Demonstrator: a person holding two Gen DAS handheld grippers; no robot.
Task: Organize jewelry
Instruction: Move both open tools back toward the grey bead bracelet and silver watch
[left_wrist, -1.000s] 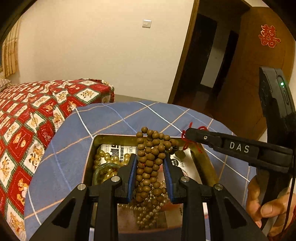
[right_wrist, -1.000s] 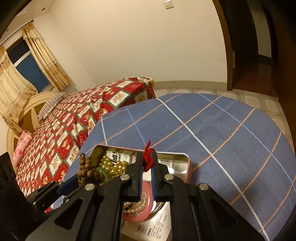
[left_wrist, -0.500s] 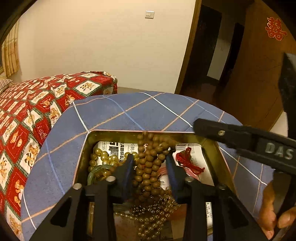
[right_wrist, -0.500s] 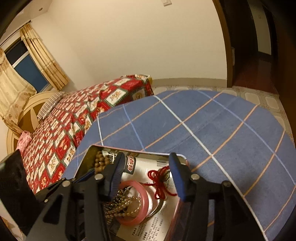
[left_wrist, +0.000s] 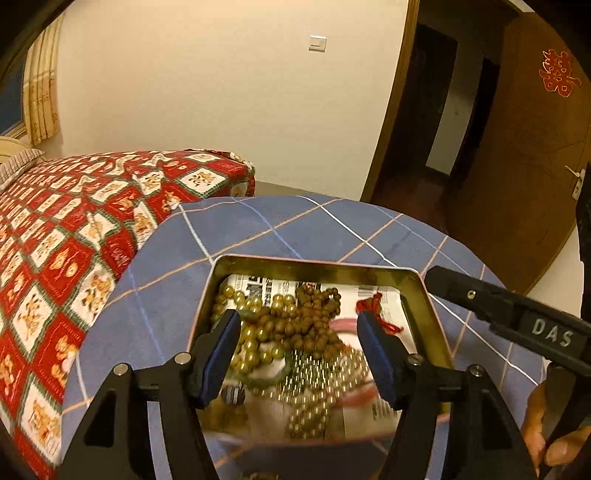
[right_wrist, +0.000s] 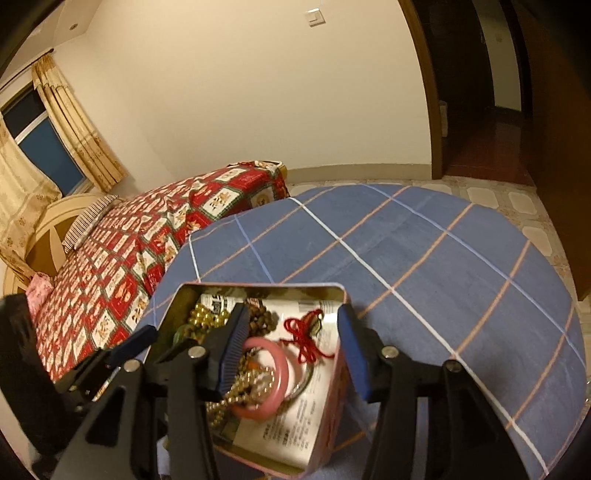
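An open metal tin (left_wrist: 317, 264) (right_wrist: 341, 295) lined with printed paper sits on a round table. In it lie a brown wooden bead string (left_wrist: 295, 321), golden beads (left_wrist: 255, 350), a red knotted cord (left_wrist: 373, 306) (right_wrist: 303, 334) and a pink bangle (right_wrist: 275, 376). My left gripper (left_wrist: 301, 350) is open and empty just above the tin. My right gripper (right_wrist: 291, 350) is open and empty over the tin's right half; it shows in the left wrist view (left_wrist: 498, 306).
The table has a blue checked cloth (right_wrist: 424, 258). A bed with a red patterned cover (left_wrist: 74, 221) stands at the left. A dark doorway (left_wrist: 443, 110) and a wooden door (left_wrist: 535, 147) are at the right.
My left gripper let go of the brown bead string, which dropped into the tin. My right gripper let go of the red cord, which now lies in the tin. Both grippers opened wide.
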